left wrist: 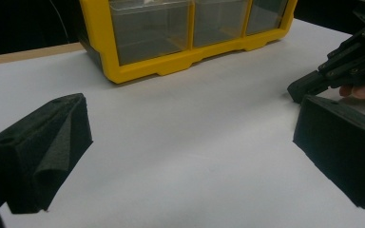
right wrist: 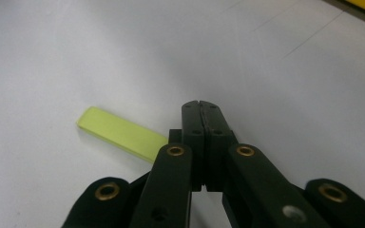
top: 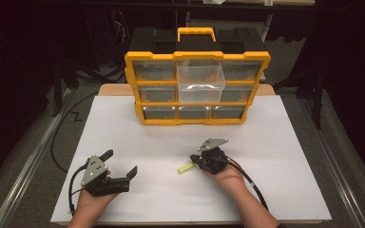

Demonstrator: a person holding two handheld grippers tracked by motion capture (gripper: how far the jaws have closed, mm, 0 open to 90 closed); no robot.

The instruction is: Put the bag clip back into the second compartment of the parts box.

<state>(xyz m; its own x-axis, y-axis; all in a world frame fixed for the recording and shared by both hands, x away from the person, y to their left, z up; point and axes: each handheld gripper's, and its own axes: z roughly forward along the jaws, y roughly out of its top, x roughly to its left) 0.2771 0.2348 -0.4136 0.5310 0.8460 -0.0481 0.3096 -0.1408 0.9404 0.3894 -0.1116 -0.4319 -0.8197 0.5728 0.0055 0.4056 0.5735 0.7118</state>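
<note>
A dark room with cables and stands surrounds a table (top: 285, 142) covered by a white sheet, and at the far side of that sheet stands a yellow organizer (top: 197, 88) with 9 clear drawers in 3 rows. The middle drawer (top: 201, 84) of the organizer is pulled out toward the person and looks empty, while the other 8 sit flush in the frame. Well in front of the organizer, toward the person, a small yellow-green strip (top: 186, 168) lies flat on the white sheet. The right gripper (top: 193, 160) is down at the strip, and in the right gripper view its jaws are pressed together; the strip (right wrist: 121, 134) runs out to one side of them and its near end passes behind the jaw linkage, so I cannot tell for sure whether the jaws pinch it or merely sit beside it. The left gripper (top: 121, 165) rests farther from the organizer, at the person's left, its jaws spread wide and holding nothing; in the left gripper view only bare sheet lies between them. Judging by the open drawer, the work is at an early stage: the drawer is ready, the strip is not yet lifted off the table, and carrying it to the organizer, dropping it in and pushing the drawer shut remain.
</note>
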